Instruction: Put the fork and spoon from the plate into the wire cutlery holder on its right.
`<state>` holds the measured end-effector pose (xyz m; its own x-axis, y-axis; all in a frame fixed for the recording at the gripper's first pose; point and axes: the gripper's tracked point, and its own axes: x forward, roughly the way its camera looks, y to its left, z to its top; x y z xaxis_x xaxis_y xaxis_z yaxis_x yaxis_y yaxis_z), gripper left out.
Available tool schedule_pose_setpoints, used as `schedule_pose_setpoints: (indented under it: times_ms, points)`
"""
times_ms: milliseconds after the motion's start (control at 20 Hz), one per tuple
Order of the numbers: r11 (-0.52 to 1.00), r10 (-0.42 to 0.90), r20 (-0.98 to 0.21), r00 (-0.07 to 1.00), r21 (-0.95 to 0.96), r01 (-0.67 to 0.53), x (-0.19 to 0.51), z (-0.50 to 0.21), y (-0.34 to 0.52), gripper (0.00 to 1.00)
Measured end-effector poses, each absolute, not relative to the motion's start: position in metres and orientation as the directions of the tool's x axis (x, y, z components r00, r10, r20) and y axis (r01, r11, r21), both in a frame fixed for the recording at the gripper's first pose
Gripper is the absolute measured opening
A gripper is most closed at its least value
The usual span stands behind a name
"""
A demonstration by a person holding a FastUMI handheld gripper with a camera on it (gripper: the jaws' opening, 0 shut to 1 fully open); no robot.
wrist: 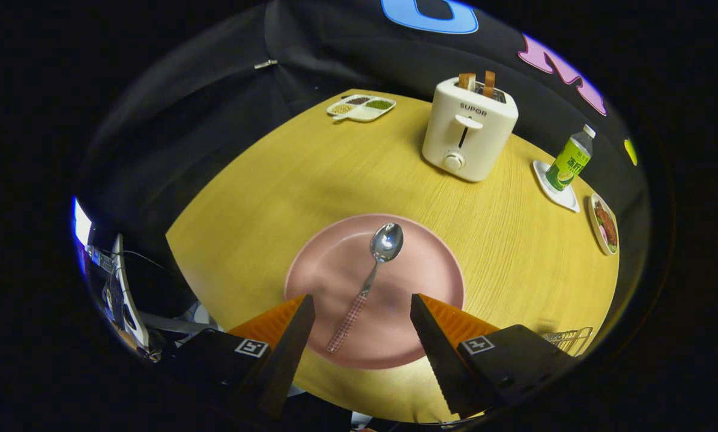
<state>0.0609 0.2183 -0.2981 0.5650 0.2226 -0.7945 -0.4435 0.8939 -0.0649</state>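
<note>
Claw (362, 303) hovering spread wide above the pink plate (431, 288), gripping nothing.

The spoon (376, 264) is lying alone on the plate, its checked handle reaching back between the fingers. The wire cutlery holder (569, 339) is peeking out just right of the plate. Beyond the plate, a white toaster (468, 129) marked SUPOR is holding two slices, and a divided tray (362, 107) is carrying beans on the counter (275, 180).

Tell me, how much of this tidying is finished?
No fork is visible on the pink plate, so it may already be put away. The open tongs hover above the spoon, holding nothing. The spoon must go into the wire holder, whose contents are hidden.
</note>
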Motion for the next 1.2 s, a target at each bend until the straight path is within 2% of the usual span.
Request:
schedule_pose_setpoints:
  times_ms: [300,700,900,1000,1050,1200]
  points:
    - [0.922,0.144,-0.845,0.514,-0.074,-0.38,0.058,-0.329,0.213,0.99]
    - [0.915,0.1,-0.882,0.462,-0.101,-0.391,0.04,-0.348,0.216,0.72]
    - [0.922,0.095,-0.886,0.453,-0.093,-0.376,0.04,-0.349,0.218,0.65]
    - [0.919,0.095,-0.889,0.448,-0.094,-0.382,0.037,-0.348,0.217,0.39]
    - [0.919,0.099,-0.89,0.444,-0.089,-0.383,0.038,-0.35,0.217,0.29]
    - [0.923,0.155,-0.892,0.425,-0.023,-0.384,0.038,-0.348,0.216,0.22]
